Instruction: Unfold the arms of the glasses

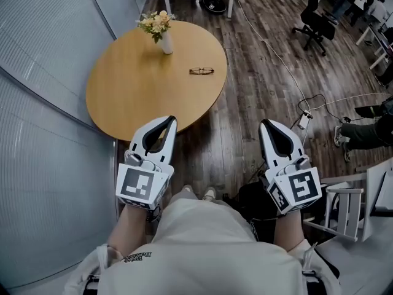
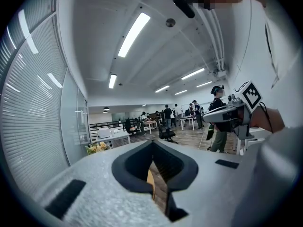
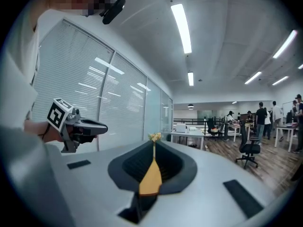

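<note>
From where I sit, nothing of the job is done yet. The glasses point(image 1: 201, 71) lie on the round wooden surface point(image 1: 123, 97), toward its 3 o'clock edge, with the vase of flowers point(image 1: 166, 43) at about 10 o'clock from them and apart from them. They are too small in the head view for me to say how their arms lie, though they read as a compact, flat shape, so I judge them folded. My left hand-held gripper point(image 1: 171, 120) is drawn in close to my body at the near edge of the surface; its own view shows the jaws closed tip to tip with nothing caught between them. My right hand-held gripper point(image 1: 265, 123) hangs over the floor, off the surface at its 5 o'clock side, and its view shows the same: jaws pressed together, empty, only a sliver of the wood showing through the hollow behind the tips. The glasses sit at about 1 o'clock from the left one and 11 o'clock from the right, well apart from both. All of it is left as I judge it: reach in, open the jaws, steady the frame, and swing each arm out.
</note>
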Demonstrator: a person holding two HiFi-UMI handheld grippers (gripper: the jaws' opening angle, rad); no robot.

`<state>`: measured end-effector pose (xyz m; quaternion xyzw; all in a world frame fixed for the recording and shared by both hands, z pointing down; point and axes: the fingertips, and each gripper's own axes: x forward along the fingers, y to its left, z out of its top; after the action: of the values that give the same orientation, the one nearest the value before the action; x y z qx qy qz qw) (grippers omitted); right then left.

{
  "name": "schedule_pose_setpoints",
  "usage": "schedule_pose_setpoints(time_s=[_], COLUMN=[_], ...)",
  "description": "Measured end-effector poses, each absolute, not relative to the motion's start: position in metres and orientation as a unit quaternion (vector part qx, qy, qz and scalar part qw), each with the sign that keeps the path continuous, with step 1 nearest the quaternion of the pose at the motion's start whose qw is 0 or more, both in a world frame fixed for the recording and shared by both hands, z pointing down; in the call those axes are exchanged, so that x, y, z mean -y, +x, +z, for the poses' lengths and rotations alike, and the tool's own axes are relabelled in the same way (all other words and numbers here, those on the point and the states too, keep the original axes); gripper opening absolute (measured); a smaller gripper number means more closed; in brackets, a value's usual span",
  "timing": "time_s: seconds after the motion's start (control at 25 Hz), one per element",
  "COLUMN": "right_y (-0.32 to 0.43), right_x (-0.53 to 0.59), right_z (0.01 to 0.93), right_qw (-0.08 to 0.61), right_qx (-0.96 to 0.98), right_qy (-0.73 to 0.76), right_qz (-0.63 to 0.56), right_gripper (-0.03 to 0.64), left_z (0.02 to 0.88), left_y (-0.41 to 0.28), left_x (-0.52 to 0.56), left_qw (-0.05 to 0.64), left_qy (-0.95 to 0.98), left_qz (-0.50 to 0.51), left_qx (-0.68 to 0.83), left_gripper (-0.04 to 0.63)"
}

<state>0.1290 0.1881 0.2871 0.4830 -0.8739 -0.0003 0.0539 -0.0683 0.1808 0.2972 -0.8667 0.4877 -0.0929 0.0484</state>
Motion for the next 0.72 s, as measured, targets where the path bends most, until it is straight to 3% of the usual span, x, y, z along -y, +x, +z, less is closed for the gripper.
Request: schedule_pose_setpoints(time_s=[0.72], right_y=[0.157], right_x=[-0.17], right_z=[0.295], right_qw=[0.05], right_qx=[0.866], right_qy=[0.497], right_qz=[0.003], right_gripper=[0.034], left_z=[0.303], left_y=[-0.067], left_x=[-0.174], left_qw=[0.053], left_qy=[-0.858], left_qz=[-0.116], left_qx=[-0.498], left_gripper=[0.023])
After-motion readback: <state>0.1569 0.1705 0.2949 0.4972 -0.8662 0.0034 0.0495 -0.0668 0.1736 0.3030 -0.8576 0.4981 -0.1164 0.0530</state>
